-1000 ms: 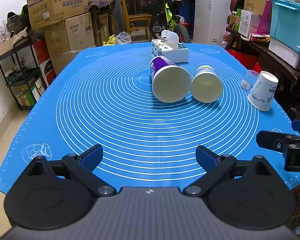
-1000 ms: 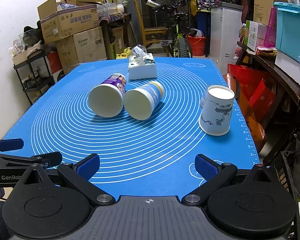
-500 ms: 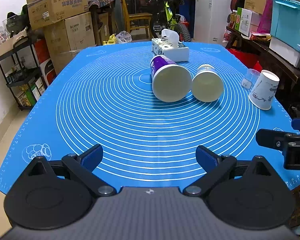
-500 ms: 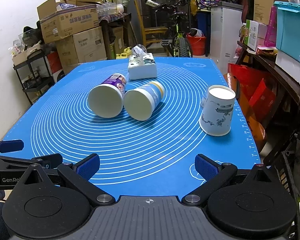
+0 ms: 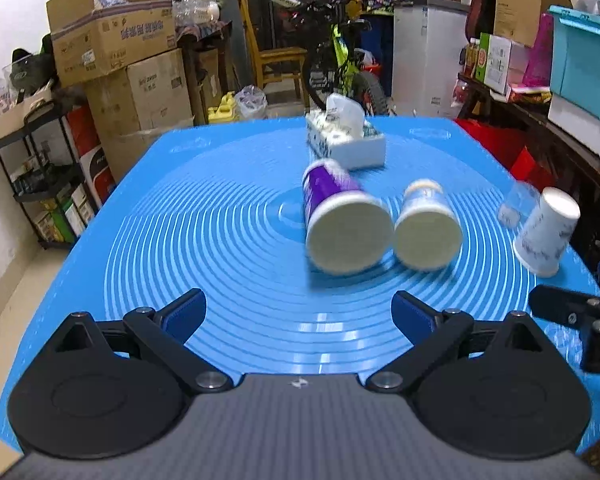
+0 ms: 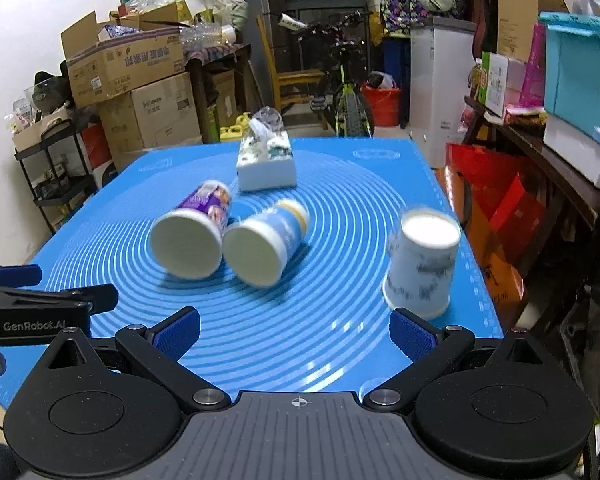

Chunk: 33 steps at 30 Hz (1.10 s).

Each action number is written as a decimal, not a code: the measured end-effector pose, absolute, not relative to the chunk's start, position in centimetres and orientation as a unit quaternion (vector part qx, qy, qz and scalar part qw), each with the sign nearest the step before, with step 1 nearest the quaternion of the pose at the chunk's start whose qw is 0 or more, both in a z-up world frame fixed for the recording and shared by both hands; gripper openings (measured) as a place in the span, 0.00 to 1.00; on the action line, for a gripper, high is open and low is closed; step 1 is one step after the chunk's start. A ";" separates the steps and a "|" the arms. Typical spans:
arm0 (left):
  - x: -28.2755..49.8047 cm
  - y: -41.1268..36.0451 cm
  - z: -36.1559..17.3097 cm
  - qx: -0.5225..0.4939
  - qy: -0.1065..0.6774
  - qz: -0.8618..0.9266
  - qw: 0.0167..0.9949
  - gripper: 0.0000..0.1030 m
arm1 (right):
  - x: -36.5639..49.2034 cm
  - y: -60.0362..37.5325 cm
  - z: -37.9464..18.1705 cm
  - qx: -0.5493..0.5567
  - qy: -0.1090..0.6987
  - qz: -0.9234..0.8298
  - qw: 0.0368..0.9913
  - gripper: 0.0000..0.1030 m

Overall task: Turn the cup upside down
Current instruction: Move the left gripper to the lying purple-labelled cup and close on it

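A purple cup [image 5: 342,220] and a blue cup [image 5: 426,226] lie on their sides mid-mat, flat ends toward me. They also show in the right wrist view, purple [image 6: 194,236] and blue [image 6: 266,244]. A white paper cup with blue print [image 6: 422,264] stands upside down at the mat's right edge, also in the left wrist view [image 5: 546,230]. My left gripper [image 5: 298,314] is open and empty, well short of the lying cups. My right gripper [image 6: 294,330] is open and empty, its right finger just before the white cup.
A tissue box [image 6: 266,160] stands at the back of the blue mat [image 6: 340,340]. A small clear cup [image 5: 514,204] stands beside the white cup. Boxes, a shelf and a bicycle stand beyond the table. Cluttered shelves line the right side.
Both grippers have moved forward and the views have tilted; the cups look nearer and blurred. The jaws stay open. No cup has moved.
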State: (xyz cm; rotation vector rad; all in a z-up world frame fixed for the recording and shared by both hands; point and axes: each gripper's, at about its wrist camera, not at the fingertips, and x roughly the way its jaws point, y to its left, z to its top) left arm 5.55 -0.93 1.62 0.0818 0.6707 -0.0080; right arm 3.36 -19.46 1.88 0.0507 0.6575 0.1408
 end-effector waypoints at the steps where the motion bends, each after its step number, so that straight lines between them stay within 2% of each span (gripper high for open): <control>1: 6.2 -1.1 1.7 0.039 0.327 -0.004 0.944 0.95 | 4.0 -19.4 2.2 0.023 0.317 0.070 0.946 0.97; 11: 14.1 -3.0 1.7 0.021 0.340 0.004 0.940 0.95 | 9.3 -19.1 2.9 0.010 0.294 0.065 0.954 0.97; 21: 21.0 -3.7 -1.7 0.024 0.413 0.018 0.910 0.95 | 11.0 -19.3 1.5 0.006 0.305 0.065 0.950 0.97; 23: 21.3 -3.3 -2.1 0.007 0.426 0.009 0.905 0.89 | 11.1 -19.4 1.3 0.006 0.308 0.065 0.949 0.97; 25: 21.3 -2.9 -2.1 -0.017 0.438 -0.011 0.899 0.75 | 11.2 -19.5 1.2 0.007 0.310 0.065 0.949 0.97; 26: 21.2 -2.7 -2.0 -0.030 0.442 -0.020 0.896 0.72 | 11.2 -19.5 1.1 0.007 0.310 0.065 0.948 0.97; 33: 20.3 -2.2 -1.2 -0.023 0.438 -0.006 0.899 0.71 | 10.8 -19.4 1.3 0.008 0.308 0.065 0.949 0.97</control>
